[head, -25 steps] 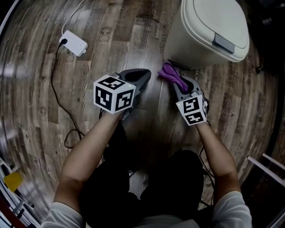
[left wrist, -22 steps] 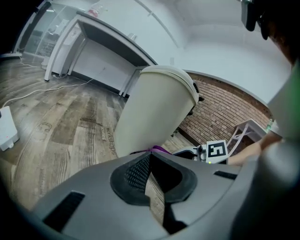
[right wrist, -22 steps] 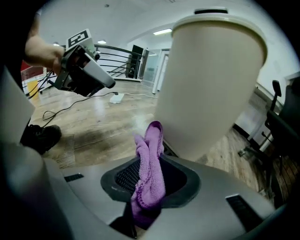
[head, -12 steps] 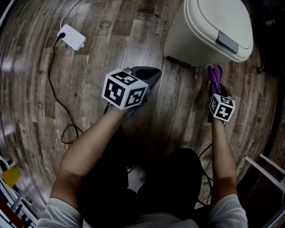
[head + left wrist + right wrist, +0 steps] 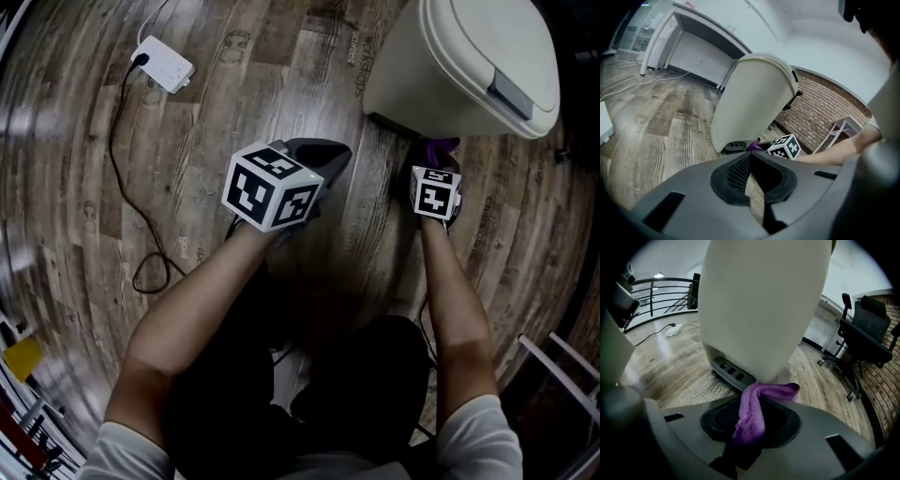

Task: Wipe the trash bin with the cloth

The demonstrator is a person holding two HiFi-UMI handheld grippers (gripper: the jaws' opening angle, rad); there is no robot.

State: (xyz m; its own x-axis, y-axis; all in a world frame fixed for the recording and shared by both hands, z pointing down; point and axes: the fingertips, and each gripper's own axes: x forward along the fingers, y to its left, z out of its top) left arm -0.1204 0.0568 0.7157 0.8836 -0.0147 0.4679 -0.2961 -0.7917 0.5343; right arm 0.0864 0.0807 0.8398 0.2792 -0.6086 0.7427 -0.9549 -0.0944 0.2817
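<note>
A cream trash bin (image 5: 469,66) with a grey lid latch stands on the wood floor at the upper right. My right gripper (image 5: 434,169) is shut on a purple cloth (image 5: 436,148), whose free end touches the bin's lower front. In the right gripper view the cloth (image 5: 752,411) hangs out of my right gripper (image 5: 757,397) and meets the bin (image 5: 759,310) just right of its dark foot pedal (image 5: 732,372). My left gripper (image 5: 330,155) hovers left of the bin, shut and holding nothing. The left gripper (image 5: 751,152) faces the bin's side (image 5: 754,98).
A white power box (image 5: 164,66) lies on the floor at the upper left, and its black cable (image 5: 141,234) trails toward me. A metal frame (image 5: 562,375) stands at the lower right. An office chair (image 5: 867,329) is right of the bin, a white desk (image 5: 693,42) behind it.
The right gripper carried the cloth rightward along the bin's foot, from its left corner, then back a little and close in under the bin's front. The left gripper stayed about where it was.
</note>
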